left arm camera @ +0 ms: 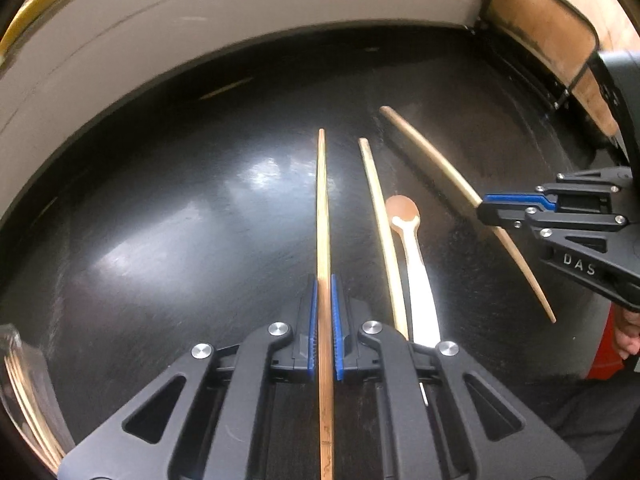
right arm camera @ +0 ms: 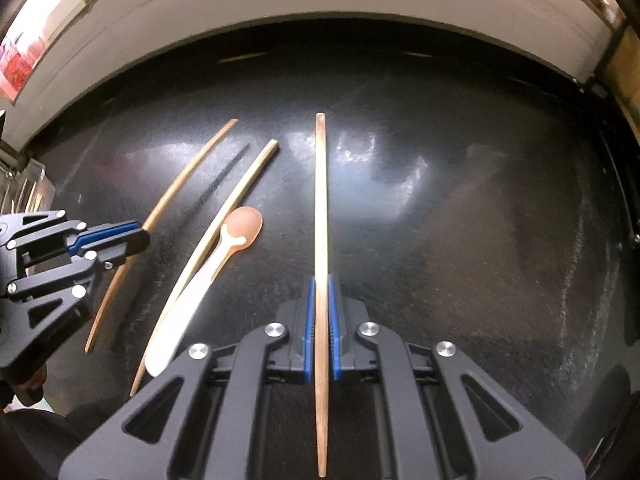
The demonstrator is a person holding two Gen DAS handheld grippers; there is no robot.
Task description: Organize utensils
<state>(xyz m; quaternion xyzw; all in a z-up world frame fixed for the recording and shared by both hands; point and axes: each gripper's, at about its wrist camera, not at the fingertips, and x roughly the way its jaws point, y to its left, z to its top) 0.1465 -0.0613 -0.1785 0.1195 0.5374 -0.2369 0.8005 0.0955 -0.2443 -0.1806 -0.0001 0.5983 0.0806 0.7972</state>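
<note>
Here, on the dark tabletop [left arm camera: 160, 240], the left gripper [left arm camera: 324, 320] pinches one wooden chopstick [left arm camera: 322, 208] between closed blue pads. A loose chopstick [left arm camera: 380, 220] and plastic spoon [left arm camera: 412, 256] lie between the hands. At right, the right gripper [right arm camera: 320, 320] clamps a second chopstick [right arm camera: 320, 200]. Lifting both level should prevent pivoting; the clear holder [left arm camera: 24, 392] at far left seems the destination.

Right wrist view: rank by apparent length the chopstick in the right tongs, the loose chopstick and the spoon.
1. Chopstick in the right tongs: longest, but nearest the camera, so partly inflated.
2. Loose chopstick on the table.
3. Spoon: clearly shortest.
The top two are likely alike in real length.
</note>
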